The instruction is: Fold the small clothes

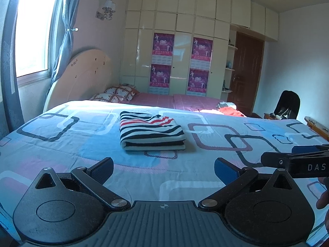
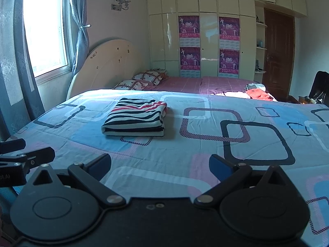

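- Left tongs (image 1: 163, 169) and right tongs (image 2: 160, 167) are hovering, jaws spread, empty, over a blue quilt (image 2: 205, 150).
- Folded striped top (image 1: 151, 130) is lying ahead.
- Wardrobe (image 2: 207, 41) is standing beyond.

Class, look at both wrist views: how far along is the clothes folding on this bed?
Done: the striped garment lies folded in a neat rectangle on the patterned quilt. In hand: nothing; the left gripper and right gripper are open and empty. Left: the unfolded clothes pile at the far side.
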The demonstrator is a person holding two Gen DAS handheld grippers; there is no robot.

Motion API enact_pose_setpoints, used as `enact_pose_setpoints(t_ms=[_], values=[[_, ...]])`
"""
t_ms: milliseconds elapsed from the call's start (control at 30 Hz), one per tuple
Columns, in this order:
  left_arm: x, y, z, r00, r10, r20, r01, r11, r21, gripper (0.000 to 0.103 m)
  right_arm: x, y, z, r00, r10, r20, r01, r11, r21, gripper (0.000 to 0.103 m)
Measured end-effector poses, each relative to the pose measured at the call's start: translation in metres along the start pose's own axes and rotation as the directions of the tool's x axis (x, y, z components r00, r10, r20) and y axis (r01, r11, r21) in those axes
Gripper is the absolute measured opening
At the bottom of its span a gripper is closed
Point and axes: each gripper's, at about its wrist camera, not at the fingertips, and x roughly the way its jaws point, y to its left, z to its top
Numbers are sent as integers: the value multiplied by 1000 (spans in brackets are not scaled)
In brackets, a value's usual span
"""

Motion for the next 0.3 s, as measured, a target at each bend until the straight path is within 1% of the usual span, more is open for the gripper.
enact_pose_setpoints(t_ms=[133, 300], values=[[-1, -1, 0, 1000, 20, 24, -21, 1000, 11, 103, 0, -2, -1, 1000, 1, -2, -1, 1000, 2, 102], [-2, 0, 1, 999, 21, 30, -21, 1000, 3, 103, 1, -2, -1, 1000, 2, -1, -2, 1000, 3, 102]])
